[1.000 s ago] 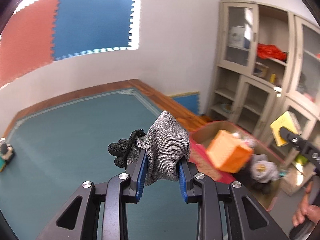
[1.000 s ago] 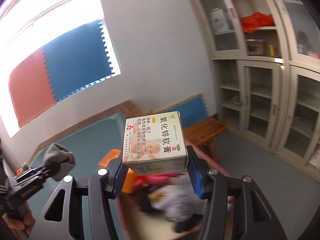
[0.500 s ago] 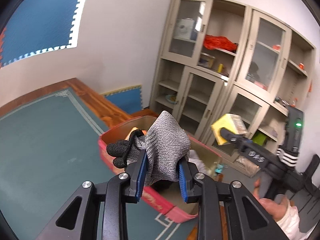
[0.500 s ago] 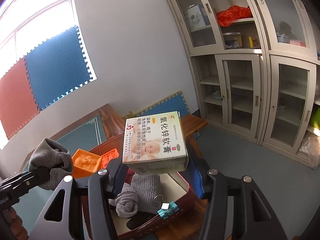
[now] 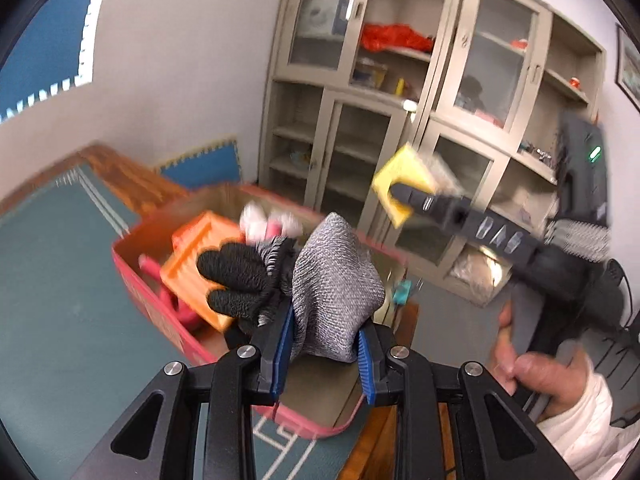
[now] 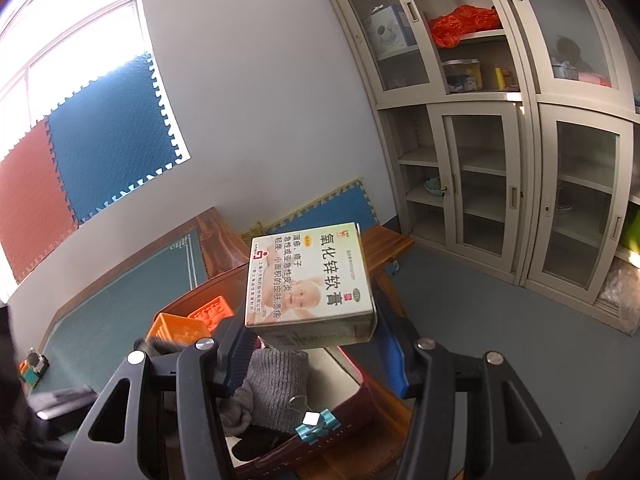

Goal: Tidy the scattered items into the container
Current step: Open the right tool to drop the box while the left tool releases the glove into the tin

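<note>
Left tool [image 5: 325,354] pinching soft, limp glove [image 5: 332,280] over container [image 5: 160,312] | right tool [image 6: 316,350] clamping light, crushable carton [image 6: 310,280] by its sides

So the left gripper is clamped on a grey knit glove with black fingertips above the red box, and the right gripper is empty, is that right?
Not quite. The left gripper does clamp the grey knit glove with black fingertips above the red box, but the right gripper is not empty: the right wrist view shows it holding a small printed ointment carton.
</note>
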Demonstrator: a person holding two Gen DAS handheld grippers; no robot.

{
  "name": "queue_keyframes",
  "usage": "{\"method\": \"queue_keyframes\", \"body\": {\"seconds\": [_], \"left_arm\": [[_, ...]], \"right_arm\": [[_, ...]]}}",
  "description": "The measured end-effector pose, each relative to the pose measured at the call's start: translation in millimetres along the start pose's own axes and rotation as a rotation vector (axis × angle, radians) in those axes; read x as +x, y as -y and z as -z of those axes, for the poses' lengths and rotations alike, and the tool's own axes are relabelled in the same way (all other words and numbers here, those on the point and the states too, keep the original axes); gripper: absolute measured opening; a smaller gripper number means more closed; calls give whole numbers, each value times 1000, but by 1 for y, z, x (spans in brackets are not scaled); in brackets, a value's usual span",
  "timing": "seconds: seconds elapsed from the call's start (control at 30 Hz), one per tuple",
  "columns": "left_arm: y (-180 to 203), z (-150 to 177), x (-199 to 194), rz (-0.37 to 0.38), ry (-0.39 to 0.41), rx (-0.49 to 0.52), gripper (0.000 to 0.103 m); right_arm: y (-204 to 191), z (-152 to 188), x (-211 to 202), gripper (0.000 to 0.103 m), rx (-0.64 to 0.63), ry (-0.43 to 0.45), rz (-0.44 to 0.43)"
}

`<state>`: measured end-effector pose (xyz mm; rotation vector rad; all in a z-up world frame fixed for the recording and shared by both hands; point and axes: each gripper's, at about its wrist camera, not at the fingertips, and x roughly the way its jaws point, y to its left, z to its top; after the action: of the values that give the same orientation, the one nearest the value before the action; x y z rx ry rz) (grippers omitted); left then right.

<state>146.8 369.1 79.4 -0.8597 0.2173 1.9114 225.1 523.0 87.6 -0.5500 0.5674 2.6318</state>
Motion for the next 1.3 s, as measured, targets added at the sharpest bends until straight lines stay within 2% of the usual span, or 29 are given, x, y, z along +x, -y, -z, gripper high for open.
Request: {"method": "queue_keyframes", "body": {"seconds": [0.1,0.3,0.37,0.43,0.47,0.53,0.63,0.77,0.9,0.97,1.0,1.13,1.23,1.3], "left_arm": [[-11,11,8,9,-53,-41,30],[-14,17,7,-4,-68,-49,32],[-12,19,3,-4,-65,-41,37],[-10,19,-4,-5,-50,-34,51],[-8,19,-8,-5,-39,-29,54],[-7,19,-19,-20,-5,-24,65],[-12,18,-33,-33,34,-36,72],[-21,17,-49,-35,67,-62,72],[-25,16,-56,-38,83,-72,72],[-26,14,-60,-46,98,-73,72],[-27,12,-61,-50,105,-74,72],[-30,10,-65,-56,122,-85,72],[-29,11,-68,-52,130,-83,72],[-27,12,-71,-44,137,-74,72]], "right_arm": [[-1,-2,4,58,3,-17,-31],[-18,-7,20,58,-60,-82,-109],[-25,-9,29,58,-79,-108,-118],[-29,-10,40,58,-89,-141,-128],[-31,-10,45,58,-94,-160,-133],[-34,-9,57,58,-102,-209,-145],[-37,-2,75,59,-125,-284,-150],[-35,5,90,62,-132,-361,-133],[-37,-4,68,65,-157,-298,-123],[-42,-9,54,73,-180,-259,-129],[-44,-11,49,74,-187,-241,-134],[-51,-18,35,74,-192,-187,-153],[-49,-20,43,63,-157,-196,-161],[-48,-19,52,62,-134,-229,-188]]}}
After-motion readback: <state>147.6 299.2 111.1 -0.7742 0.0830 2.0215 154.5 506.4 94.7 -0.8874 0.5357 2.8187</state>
